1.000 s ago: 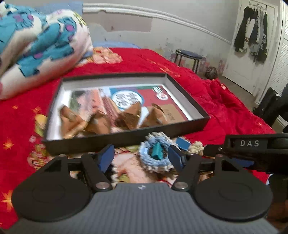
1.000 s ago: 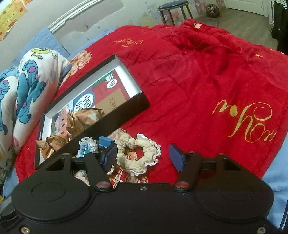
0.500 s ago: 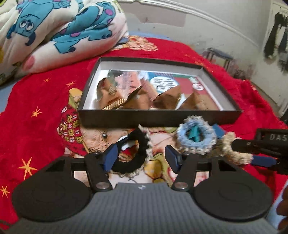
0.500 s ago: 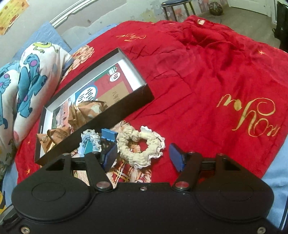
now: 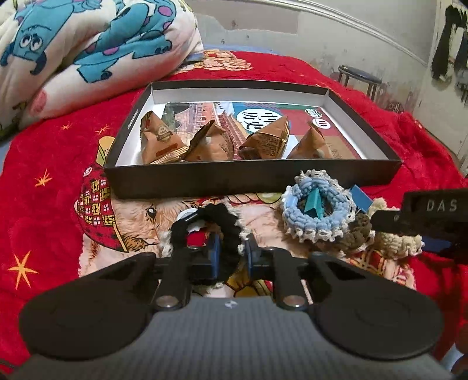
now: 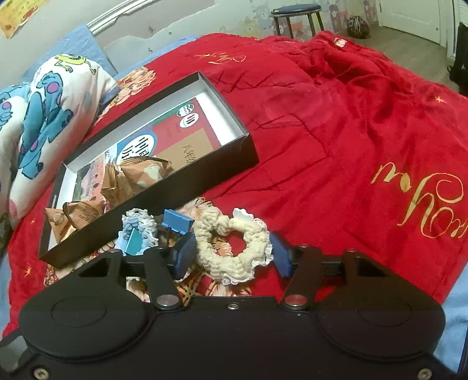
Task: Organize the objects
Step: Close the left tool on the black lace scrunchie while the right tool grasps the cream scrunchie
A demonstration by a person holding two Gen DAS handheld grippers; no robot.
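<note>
Meanwhile left gripper [image 5: 231, 257] pinches black scrunchie [image 5: 225, 222], right gripper [image 6: 232, 254] gapes around cream scrunchie [image 6: 234, 248], black box [image 5: 251, 175] ahead.

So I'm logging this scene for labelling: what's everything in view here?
Box: one, black, on the blanket.
Packets: four, brown, inside the box.
Black scrunchie: one, between the left gripper's fingers.
Blue scrunchie: one, before the box.
Cream scrunchie: one, between the right gripper's open fingers.
Blue clip: one, between blue and cream scrunchies.
Blanket: red.
Quilt: cartoon print, behind the box.
Stool: one, by the wall.
</note>
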